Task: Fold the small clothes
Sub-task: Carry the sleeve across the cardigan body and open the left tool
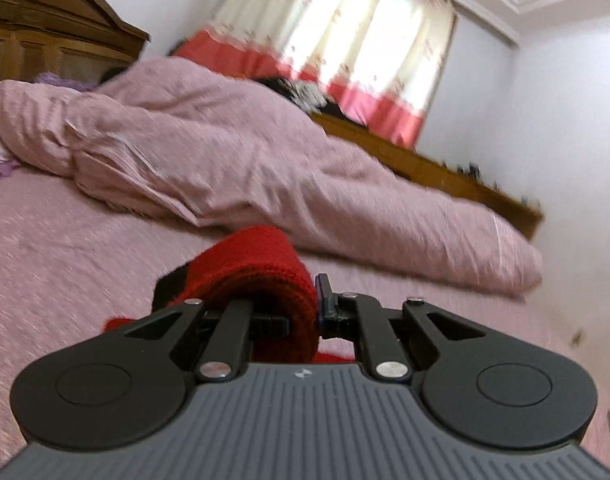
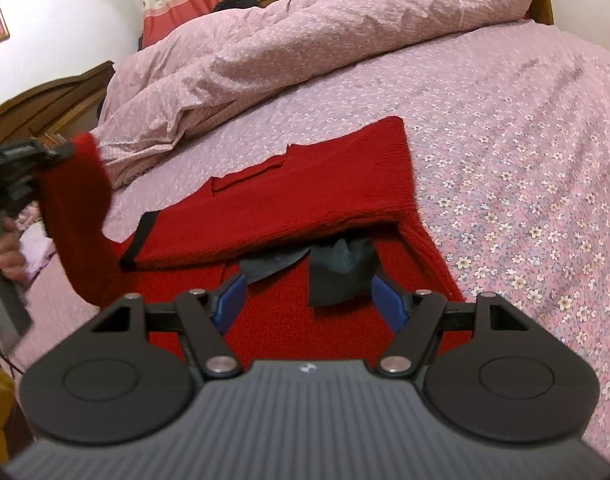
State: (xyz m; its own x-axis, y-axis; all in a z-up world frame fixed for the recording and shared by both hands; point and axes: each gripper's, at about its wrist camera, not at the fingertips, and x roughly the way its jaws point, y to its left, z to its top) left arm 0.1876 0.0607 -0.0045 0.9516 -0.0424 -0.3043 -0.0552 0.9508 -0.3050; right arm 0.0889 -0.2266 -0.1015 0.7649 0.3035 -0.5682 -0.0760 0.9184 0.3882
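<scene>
A red knitted sweater with black trim point(image 2: 305, 196) lies on the bed's pink floral sheet point(image 2: 525, 160), partly folded: 1 panel is doubled over the body, and dark grey fabric point(image 2: 337, 272), perhaps a lining or tag, peeks from under that fold. The left tongs point(image 2: 53, 152) are closed on a sleeve or edge of the sweater and hold it lifted off the bed at the garment's left side; the left wrist view shows the red knit bunched between the fingers point(image 1: 261, 276). The right tongs point(image 2: 309, 300) hover just above the near part of the sweater, spread wide and gripping nothing.

The knit looks soft, thick and light, likely to sag and stretch when lifted, and unlikely to slip. I judge the best holds to be at seams, the cuff or the black-trimmed hem point(image 2: 141, 240), pinching through both layers so the fold stays even.

A rumpled pink quilt point(image 2: 305, 48) heaps just beyond the sweater, which may crowd any fold made away from the person. A wooden headboard point(image 1: 45, 28) and red-and-cream curtains point(image 1: 345, 40) stand well apart.
</scene>
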